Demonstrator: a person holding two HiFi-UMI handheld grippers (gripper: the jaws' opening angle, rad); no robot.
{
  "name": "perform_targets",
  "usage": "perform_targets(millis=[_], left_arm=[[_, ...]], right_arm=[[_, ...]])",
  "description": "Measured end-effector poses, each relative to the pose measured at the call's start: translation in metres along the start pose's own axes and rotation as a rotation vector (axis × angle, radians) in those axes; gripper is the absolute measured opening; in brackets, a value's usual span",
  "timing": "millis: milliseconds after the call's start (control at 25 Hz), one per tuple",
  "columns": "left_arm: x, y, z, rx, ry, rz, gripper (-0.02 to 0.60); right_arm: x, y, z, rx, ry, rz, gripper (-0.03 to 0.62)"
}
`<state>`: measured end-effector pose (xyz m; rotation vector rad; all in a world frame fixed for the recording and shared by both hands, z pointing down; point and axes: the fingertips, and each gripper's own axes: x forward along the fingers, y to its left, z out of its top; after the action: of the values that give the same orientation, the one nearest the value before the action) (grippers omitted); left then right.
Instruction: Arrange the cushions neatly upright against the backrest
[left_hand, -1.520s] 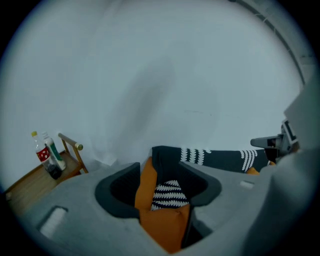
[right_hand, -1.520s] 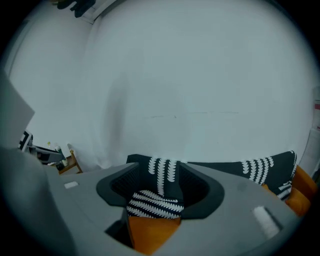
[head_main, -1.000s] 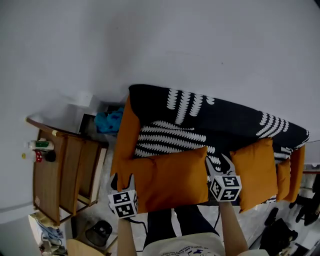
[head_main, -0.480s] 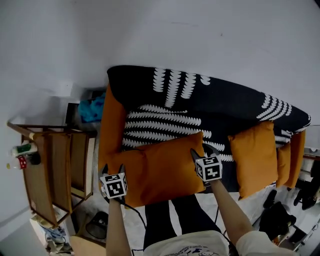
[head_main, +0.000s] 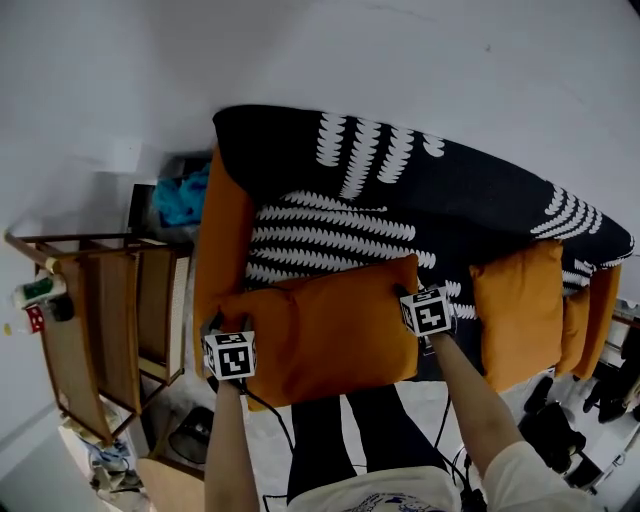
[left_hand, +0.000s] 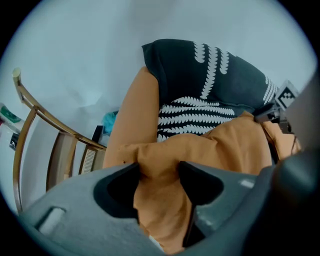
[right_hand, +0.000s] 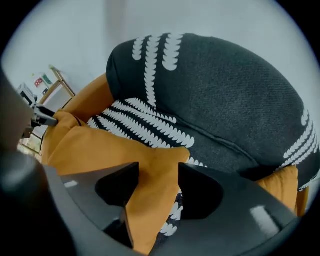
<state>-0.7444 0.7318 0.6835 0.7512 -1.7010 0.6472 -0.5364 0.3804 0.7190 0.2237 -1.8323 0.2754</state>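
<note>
A large orange cushion (head_main: 330, 330) hangs in front of the sofa's seat (head_main: 330, 235), held by its two ends. My left gripper (head_main: 222, 335) grips its left end. In the left gripper view the fabric (left_hand: 220, 150) bunches between the jaws of the left gripper (left_hand: 159, 167), which are closing. My right gripper (head_main: 405, 297) has the cushion's right corner (right_hand: 150, 175) between its jaws, and the jaws of this right gripper (right_hand: 158, 167) are opening slightly while the pads still touch the cloth. A second orange cushion (head_main: 518, 310) leans upright against the dark leaf-patterned backrest (head_main: 470, 215) at the right.
Orange armrests (head_main: 225, 240) close both ends of the sofa. A wooden side table (head_main: 100, 320) with small bottles (head_main: 35, 290) stands to the left, with a blue cloth (head_main: 180, 195) behind it. Dark items (head_main: 610, 390) lie on the floor at the right. The person's legs (head_main: 350, 430) are below the cushion.
The cushion has gone up and farther over the seat towards the backrest, and both grippers went with it. The right gripper has closed in on the cushion's right corner.
</note>
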Motion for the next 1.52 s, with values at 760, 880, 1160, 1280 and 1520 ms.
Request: perform_targets(millis=[760, 880, 1160, 1280, 1520], left_arm=[[0.012, -0.017, -0.003, -0.039, 0.027, -0.021, 0.13], [0.008, -0.018, -0.006, -0.046, 0.037, -0.03, 0.113], [-0.006, -0.024, -0.016, -0.069, 0.035, -0.049, 0.084], [-0.019, -0.024, -0.03, -0.075, 0.038, -0.053, 0.078], [-0.047, -0.024, -0.046, -0.08, -0.005, -0.062, 0.071]], right_arm=[[0.025, 0.017, -0.02, 0.171, 0.109, 0.092, 0.053], [0.017, 0.02, -0.021, 0.175, 0.098, 0.108, 0.04], [-0.014, 0.027, -0.031, 0.212, 0.02, 0.101, 0.028], [-0.032, 0.034, -0.039, 0.242, 0.0, 0.115, 0.026], [-0.064, 0.045, -0.046, 0.256, -0.046, 0.116, 0.023]])
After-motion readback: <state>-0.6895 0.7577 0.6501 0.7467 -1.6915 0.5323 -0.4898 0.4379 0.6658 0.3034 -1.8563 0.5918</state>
